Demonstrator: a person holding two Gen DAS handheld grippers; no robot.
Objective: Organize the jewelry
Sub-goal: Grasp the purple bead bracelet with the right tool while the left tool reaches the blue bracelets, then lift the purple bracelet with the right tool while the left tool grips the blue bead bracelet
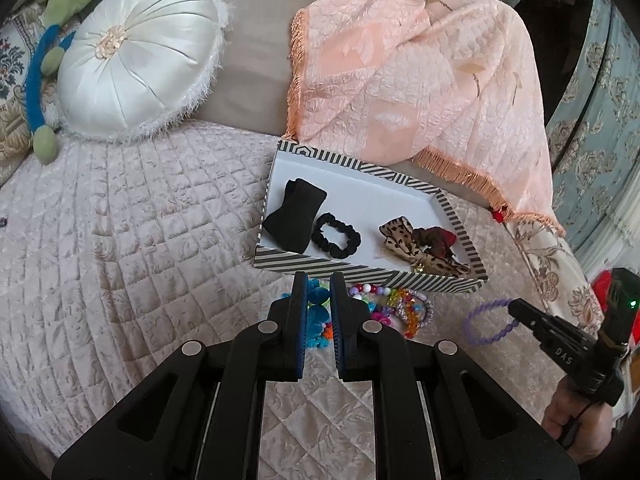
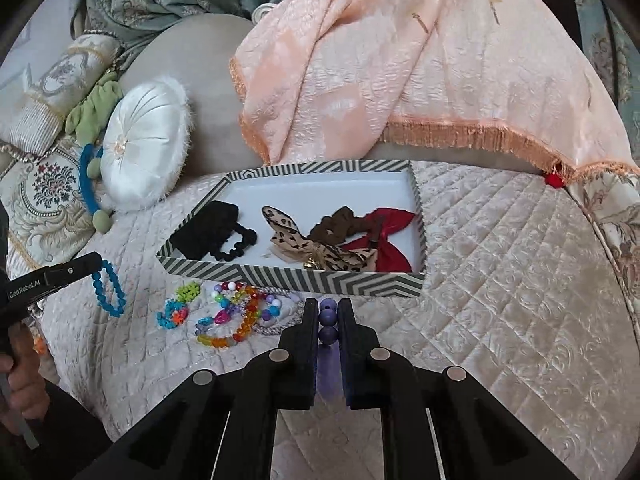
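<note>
Here, right tool [image 2: 325,322] grips purple bracelet [image 2: 327,316], left tool [image 1: 319,296] grips blue bracelet [image 1: 316,312] (both just before striped box [image 2: 304,280]).

A tray [image 2: 224,270] holding hair accessories [image 2: 320,240] is set on a quilted bed [image 2: 500,280], with beaded bracelets [image 2: 236,314] heaped just before it.

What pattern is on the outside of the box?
Black-and-white stripes on the box, clearest in the right wrist view.
</note>
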